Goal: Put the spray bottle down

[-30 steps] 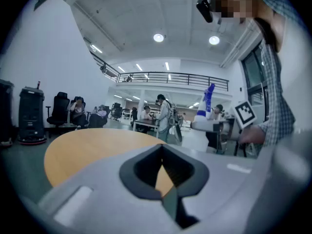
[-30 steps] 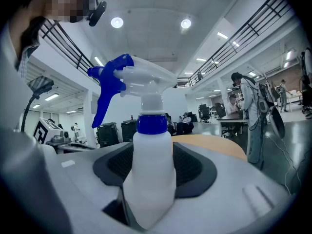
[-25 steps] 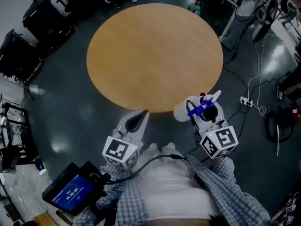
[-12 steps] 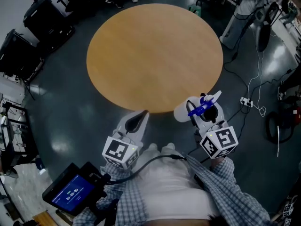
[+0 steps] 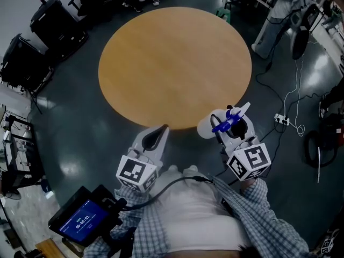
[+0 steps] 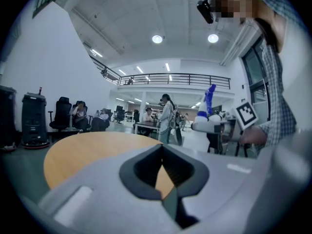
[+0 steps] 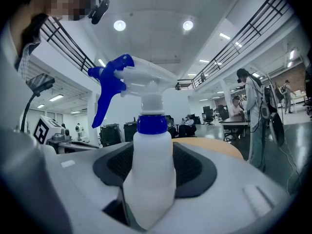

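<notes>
A white spray bottle [image 5: 210,127] with a blue trigger and collar stands upright between the jaws of my right gripper [image 5: 230,129], which is shut on its body. In the right gripper view the bottle [image 7: 150,174] fills the middle between the dark pads. It hangs just off the near right edge of the round wooden table [image 5: 174,63], above the floor. My left gripper [image 5: 161,129] sits at the table's near edge, shut with nothing in it. The left gripper view shows its tips meeting over the tabletop [image 6: 83,147], with the bottle [image 6: 206,117] off to the right.
Black cases and chairs [image 5: 51,23] stand on the floor at far left. Cables and a power strip [image 5: 284,118] lie on the floor to the right. A tablet [image 5: 80,220] hangs by the person's left side. People sit and stand beyond the table [image 6: 165,113].
</notes>
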`<move>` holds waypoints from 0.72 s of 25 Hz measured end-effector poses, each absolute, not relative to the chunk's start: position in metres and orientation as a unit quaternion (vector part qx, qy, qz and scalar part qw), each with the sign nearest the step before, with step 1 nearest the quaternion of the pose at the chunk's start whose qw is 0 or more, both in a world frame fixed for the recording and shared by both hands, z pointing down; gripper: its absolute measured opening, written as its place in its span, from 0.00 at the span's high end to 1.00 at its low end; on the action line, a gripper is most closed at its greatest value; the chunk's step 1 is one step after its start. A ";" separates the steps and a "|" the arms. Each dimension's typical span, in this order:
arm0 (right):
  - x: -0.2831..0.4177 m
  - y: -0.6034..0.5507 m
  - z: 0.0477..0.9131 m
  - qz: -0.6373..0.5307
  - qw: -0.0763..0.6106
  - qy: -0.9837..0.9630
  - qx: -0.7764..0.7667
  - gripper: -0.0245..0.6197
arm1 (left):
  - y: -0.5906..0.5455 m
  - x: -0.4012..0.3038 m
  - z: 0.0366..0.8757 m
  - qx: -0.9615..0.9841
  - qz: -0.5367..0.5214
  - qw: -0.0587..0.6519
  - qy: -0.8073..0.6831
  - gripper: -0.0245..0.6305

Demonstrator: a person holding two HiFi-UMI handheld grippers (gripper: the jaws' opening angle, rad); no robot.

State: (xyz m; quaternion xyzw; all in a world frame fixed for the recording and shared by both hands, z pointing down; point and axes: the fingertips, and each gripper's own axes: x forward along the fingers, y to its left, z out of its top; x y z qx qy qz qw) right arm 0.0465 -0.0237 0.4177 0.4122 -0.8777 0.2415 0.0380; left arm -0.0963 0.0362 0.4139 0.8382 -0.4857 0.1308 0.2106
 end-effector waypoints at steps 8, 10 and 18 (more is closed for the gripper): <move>0.086 -0.004 0.401 0.224 0.025 -0.884 0.410 0.59 | 0.057 -0.057 0.396 0.840 0.137 0.188 -0.490 0.96; 0.076 -0.012 0.402 0.223 0.024 -0.882 0.414 0.59 | 0.048 -0.068 0.398 0.842 0.135 0.189 -0.487 0.96; 0.054 -0.029 0.397 0.221 0.032 -0.882 0.415 0.59 | 0.030 -0.089 0.400 0.844 0.131 0.196 -0.481 0.96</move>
